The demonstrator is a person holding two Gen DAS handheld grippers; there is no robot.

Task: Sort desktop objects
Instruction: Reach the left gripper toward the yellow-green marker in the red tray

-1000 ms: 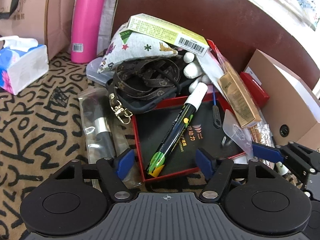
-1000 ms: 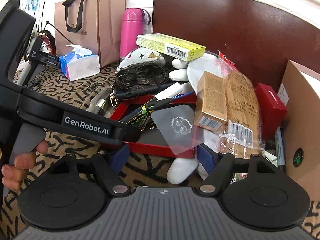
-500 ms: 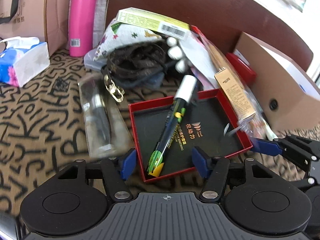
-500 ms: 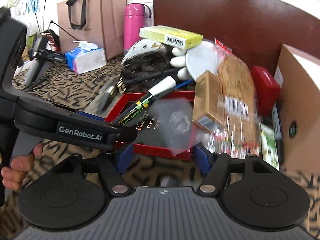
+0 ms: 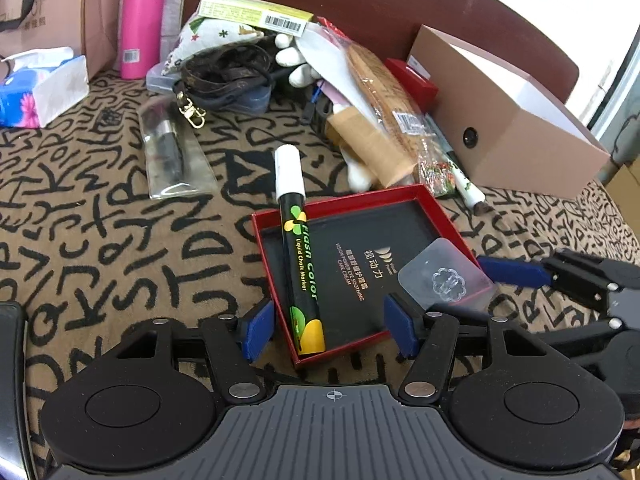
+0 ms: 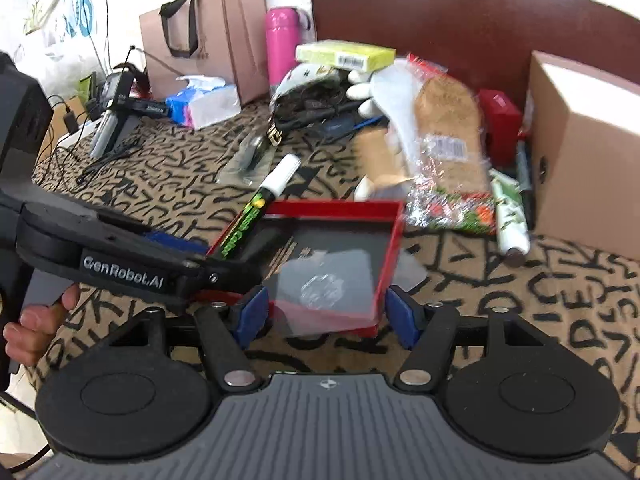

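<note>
A red tray with a black inside (image 5: 440,216) (image 6: 390,240) lies on the patterned cloth, apart from the pile. A black chalk marker with a white cap (image 5: 298,248) (image 6: 260,204) lies across its left rim. A clear plastic sheet (image 5: 448,276) (image 6: 320,284) rests on the tray's right rim. My left gripper (image 5: 328,328) is open, its pads either side of the tray's near corner. My right gripper (image 6: 324,316) is open, astride the tray's near edge and the sheet.
A pile lies behind: yellow box (image 5: 256,16), brown strap (image 5: 224,76), white glove (image 5: 292,60), wrapped insoles (image 5: 384,96), tan box (image 5: 368,148). Also a cardboard box (image 5: 512,120), pink bottle (image 5: 142,16), tissue pack (image 5: 40,92) and bagged brush (image 5: 168,148).
The red tray with the marker and the clear sheet has slid toward me, out from under the pile. Both grippers have pulled back with it.
</note>
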